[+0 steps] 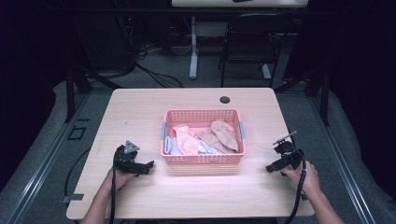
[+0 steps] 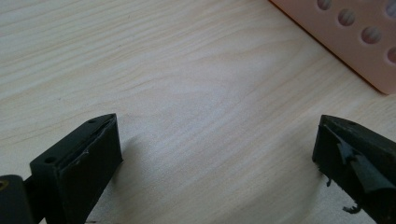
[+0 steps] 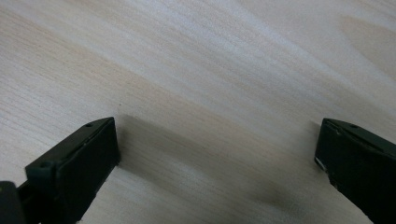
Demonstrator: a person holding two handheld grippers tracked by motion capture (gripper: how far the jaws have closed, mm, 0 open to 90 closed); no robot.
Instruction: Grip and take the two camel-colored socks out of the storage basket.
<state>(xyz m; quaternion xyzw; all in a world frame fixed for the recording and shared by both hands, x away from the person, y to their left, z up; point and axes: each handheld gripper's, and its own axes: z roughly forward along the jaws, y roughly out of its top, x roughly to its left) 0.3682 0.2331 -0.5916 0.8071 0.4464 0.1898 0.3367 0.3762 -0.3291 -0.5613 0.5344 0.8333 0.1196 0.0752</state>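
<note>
One pink basket (image 1: 202,158) sits between the two grippers, on the table (image 1: 140,112). Inside it lies a heap of cloths (image 1: 205,139): two tan, one peach, one or two pale. The left gripper (image 1: 148,166) rests just beside the basket's near corner, jaws spread wide, holding nothing. The right gripper (image 1: 270,168), on the basket's other side, gapes wide too, empty.

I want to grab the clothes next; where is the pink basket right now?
In the high view the pink basket sits mid-table, between the left hand-held gripper and the right hand-held gripper, just beyond them.
</note>
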